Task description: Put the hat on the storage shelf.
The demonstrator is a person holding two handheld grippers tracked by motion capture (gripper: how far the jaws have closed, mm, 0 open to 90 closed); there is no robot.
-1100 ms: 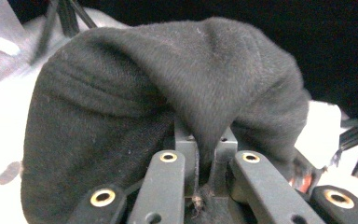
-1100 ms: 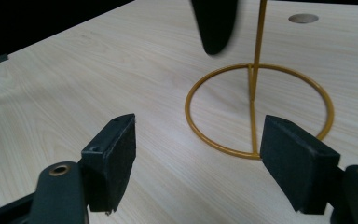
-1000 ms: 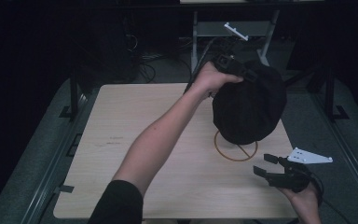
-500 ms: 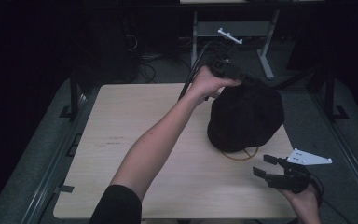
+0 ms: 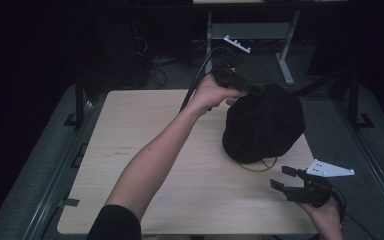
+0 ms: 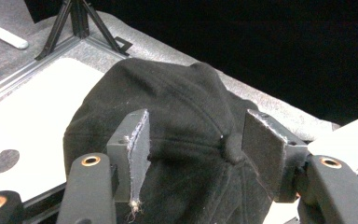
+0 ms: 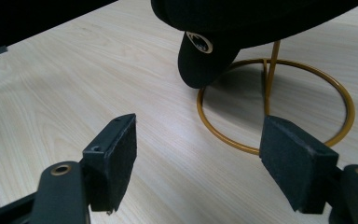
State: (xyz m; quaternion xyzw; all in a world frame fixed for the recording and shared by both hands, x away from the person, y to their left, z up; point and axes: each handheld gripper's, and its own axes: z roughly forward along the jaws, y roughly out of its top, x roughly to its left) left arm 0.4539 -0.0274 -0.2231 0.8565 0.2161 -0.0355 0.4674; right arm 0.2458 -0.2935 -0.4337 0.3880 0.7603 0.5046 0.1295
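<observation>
A dark room surrounds a pale wood-grain table [image 5: 170, 165] framed by grey carpet and black metal rails. There are no containers on it; the one thing that carries another is a thin brass-coloured wire stand [image 7: 279, 107], a round ring base flat on the wood with a slim upright rod rising from it. On that stand sits a black cap [image 5: 264, 127], soft woven cloth with stitched panel seams and a fabric button at the crown, toward the right half of the table; its brim, bearing a round metallic sticker, hangs down over the ring. From the left, a bare forearm reaches across the table to the cap's far edge, where the left gripper [image 6: 193, 149] stands over the crown: its jaws have just been opening, and the dark felt-like pads [image 6: 139, 140] flank the crown button with a gap, not pinching the cloth. At the near right corner, well apart from the cap, the right gripper [image 5: 282, 179] hovers with its jaws spread wide and nothing between them, pointed at the stand.
</observation>
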